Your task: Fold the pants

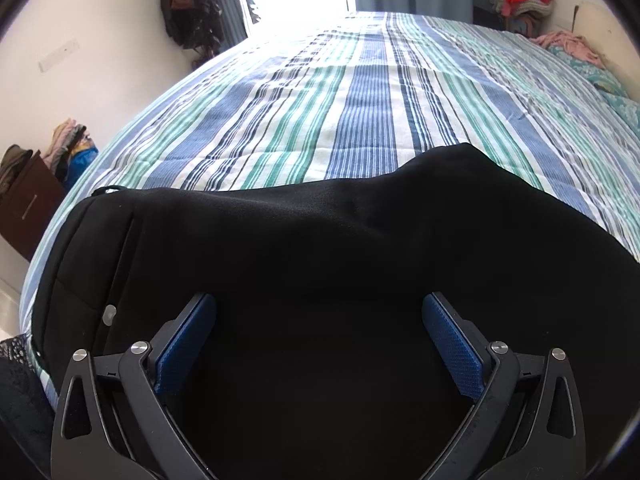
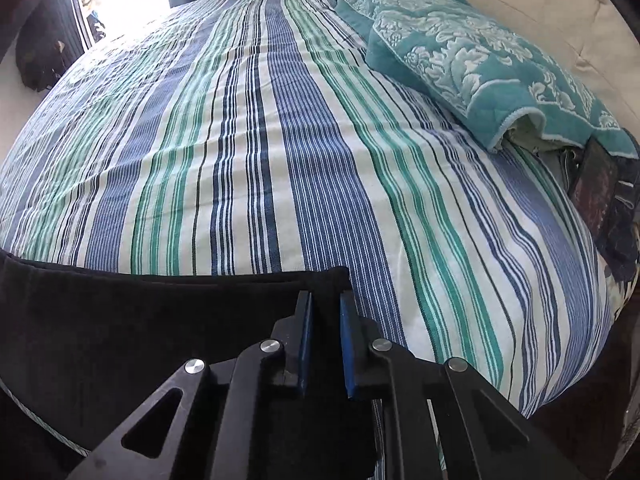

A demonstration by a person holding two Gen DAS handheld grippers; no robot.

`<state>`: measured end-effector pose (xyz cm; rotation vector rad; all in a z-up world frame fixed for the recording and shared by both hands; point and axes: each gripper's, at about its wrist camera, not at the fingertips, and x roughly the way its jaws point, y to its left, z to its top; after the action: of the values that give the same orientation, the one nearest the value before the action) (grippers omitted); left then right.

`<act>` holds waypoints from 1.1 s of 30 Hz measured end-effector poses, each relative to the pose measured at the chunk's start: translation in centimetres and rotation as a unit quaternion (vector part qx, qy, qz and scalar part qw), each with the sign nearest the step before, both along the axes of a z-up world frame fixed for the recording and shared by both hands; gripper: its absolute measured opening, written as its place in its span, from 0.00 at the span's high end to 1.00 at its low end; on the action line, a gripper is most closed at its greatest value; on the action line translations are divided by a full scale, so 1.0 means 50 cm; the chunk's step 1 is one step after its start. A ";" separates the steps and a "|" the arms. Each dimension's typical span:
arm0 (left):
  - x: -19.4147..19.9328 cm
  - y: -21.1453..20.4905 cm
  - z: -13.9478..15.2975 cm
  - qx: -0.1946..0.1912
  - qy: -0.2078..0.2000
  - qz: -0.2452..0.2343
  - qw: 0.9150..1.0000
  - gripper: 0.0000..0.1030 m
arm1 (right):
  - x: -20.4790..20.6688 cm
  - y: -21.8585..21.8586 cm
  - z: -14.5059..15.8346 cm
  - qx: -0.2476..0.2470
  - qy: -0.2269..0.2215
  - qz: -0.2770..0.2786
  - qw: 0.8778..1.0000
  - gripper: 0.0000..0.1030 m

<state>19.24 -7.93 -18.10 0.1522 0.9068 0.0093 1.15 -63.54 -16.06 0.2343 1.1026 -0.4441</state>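
Black pants (image 1: 300, 264) lie flat on the near edge of a striped bed (image 1: 360, 100). A silver button (image 1: 109, 314) shows near their left end in the left wrist view. My left gripper (image 1: 319, 320) hovers over the pants with its blue pads (image 1: 452, 344) wide apart and nothing between them. In the right wrist view the pants (image 2: 140, 320) fill the lower left, ending at a corner (image 2: 338, 276). My right gripper (image 2: 325, 308) sits at that corner with its blue pads (image 2: 347, 344) close together on the black cloth.
The striped bedspread (image 2: 280, 140) stretches away to a bright window. A teal patterned quilt (image 2: 480, 60) lies along the right side, with dark items (image 2: 600, 200) beside it. A brown cabinet (image 1: 28, 204) and piled clothes (image 1: 68, 148) stand left of the bed.
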 end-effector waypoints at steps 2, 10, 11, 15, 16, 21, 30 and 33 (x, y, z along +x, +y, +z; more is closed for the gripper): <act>-0.001 -0.001 0.000 0.001 -0.002 0.000 1.000 0.00 | -0.008 0.006 0.034 -0.016 -0.041 -0.003 0.999 0.87; -0.001 -0.002 0.001 0.003 -0.004 0.002 1.000 0.00 | -0.014 -0.020 -0.030 0.025 -0.033 -0.056 0.998 0.63; -0.002 -0.002 0.000 0.004 -0.005 0.002 1.000 0.00 | -0.026 -0.032 -0.022 0.037 -0.046 -0.068 0.996 0.57; -0.006 -0.005 -0.002 0.009 -0.014 0.002 1.000 0.00 | -0.079 -0.090 -0.009 0.154 -0.109 -0.085 0.978 0.55; -0.006 -0.006 -0.001 0.010 -0.015 0.002 1.000 0.00 | -0.087 -0.100 -0.015 0.186 -0.113 -0.084 0.972 0.55; -0.006 -0.004 -0.001 0.009 -0.013 0.003 1.000 0.00 | -0.099 -0.095 -0.060 0.216 -0.072 -0.064 0.972 0.54; -0.007 -0.005 0.000 0.012 -0.015 0.003 1.000 0.00 | -0.097 -0.079 -0.104 0.345 -0.104 -0.033 0.932 0.55; -0.007 -0.004 0.000 0.011 -0.015 0.003 1.000 0.00 | -0.108 -0.090 -0.113 0.357 -0.101 -0.075 0.926 0.76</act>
<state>18.87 -8.15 -18.12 0.1689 0.8779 0.0277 -4.27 -68.04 -21.70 0.9912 1.0093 -0.1278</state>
